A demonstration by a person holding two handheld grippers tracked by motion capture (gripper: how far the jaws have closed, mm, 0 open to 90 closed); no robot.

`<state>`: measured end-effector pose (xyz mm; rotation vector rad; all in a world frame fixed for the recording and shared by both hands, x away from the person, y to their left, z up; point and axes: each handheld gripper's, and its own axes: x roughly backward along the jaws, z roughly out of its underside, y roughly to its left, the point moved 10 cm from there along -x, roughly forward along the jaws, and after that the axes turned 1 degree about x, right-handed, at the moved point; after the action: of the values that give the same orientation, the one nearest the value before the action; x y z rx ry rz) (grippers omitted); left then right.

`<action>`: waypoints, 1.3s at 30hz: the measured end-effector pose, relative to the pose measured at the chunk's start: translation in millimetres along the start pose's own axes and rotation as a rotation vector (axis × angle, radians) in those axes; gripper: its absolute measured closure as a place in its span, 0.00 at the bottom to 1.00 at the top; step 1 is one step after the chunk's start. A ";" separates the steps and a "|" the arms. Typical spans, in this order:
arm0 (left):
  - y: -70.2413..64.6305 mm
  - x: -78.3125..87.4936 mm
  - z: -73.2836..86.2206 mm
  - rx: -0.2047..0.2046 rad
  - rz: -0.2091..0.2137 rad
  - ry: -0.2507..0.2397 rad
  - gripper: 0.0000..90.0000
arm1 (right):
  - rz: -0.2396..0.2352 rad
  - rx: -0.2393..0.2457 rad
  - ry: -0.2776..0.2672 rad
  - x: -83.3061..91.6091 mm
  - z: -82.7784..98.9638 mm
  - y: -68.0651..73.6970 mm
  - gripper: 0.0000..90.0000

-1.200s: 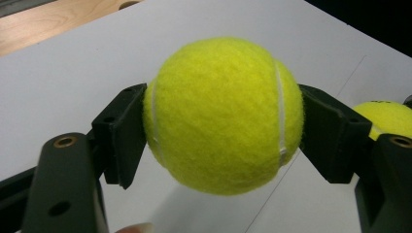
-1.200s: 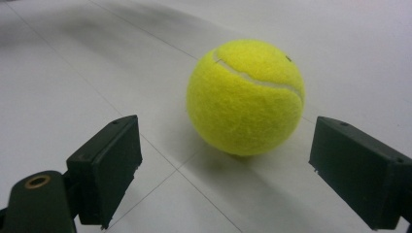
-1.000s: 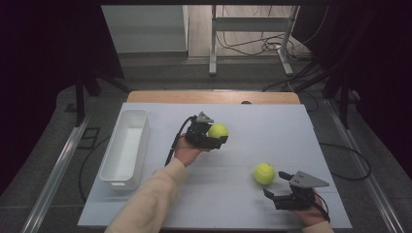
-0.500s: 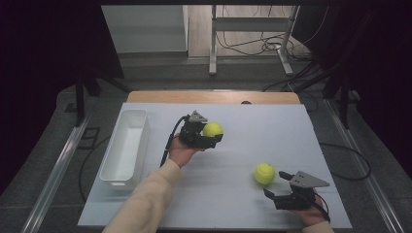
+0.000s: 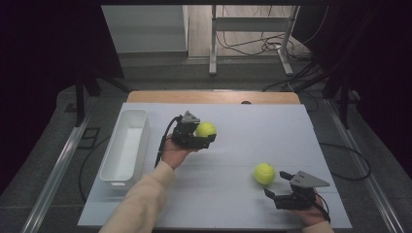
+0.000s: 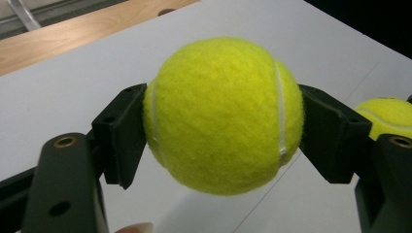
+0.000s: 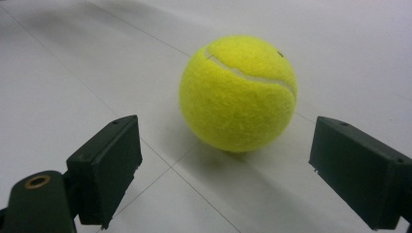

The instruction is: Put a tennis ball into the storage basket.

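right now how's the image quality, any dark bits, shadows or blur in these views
High view: the surroundings fall to black, while the white table is evenly lit and slightly soft. Left gripper view: the held tennis ball shows crisp fuzz; the second ball at the right edge is softer. Right gripper view: that ball casts a soft shadow toward the camera, and the near pads blur slightly.

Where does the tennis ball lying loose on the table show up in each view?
High view: loose tennis ball lies right of centre, just ahead of the right claw.
Left gripper view: at the right edge, behind the clamped ball.
Right gripper view: centre, beyond the open jaws.
Shared landmark: the white table top, with its thin seam lines.
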<state>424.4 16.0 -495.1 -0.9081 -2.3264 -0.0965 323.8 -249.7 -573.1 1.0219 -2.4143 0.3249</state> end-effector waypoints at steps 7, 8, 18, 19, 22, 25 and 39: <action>3.5 10.5 -3.2 0.007 -0.008 -0.017 0.29 | -0.001 -0.001 -0.003 -0.8 -0.2 0.6 0.13; 4.2 10.9 -3.1 0.009 -0.009 -0.017 0.29 | 0.000 -0.002 -0.002 -0.7 -0.1 0.5 0.13; 12.4 14.1 0.0 0.011 -0.029 -0.009 0.29 | 0.002 0.001 0.000 -0.2 0.5 -0.4 0.13; 13.5 15.4 0.2 0.011 -0.031 -0.009 0.29 | 0.000 0.000 -0.001 -0.2 0.3 -0.2 0.14; 15.9 17.9 0.3 0.013 -0.035 -0.011 0.29 | 0.002 0.003 0.001 -0.4 0.4 -0.1 0.14; 18.3 20.1 0.3 0.018 -0.038 -0.014 0.29 | 0.003 0.002 0.001 -0.5 0.5 -0.2 0.13; 34.2 34.7 2.0 0.038 -0.073 -0.025 0.29 | 0.002 0.003 0.002 -0.9 0.6 0.0 0.14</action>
<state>425.5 62.9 -481.7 -0.8098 -2.3768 -0.0714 324.0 -249.4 -574.1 1.0201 -2.4143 0.3306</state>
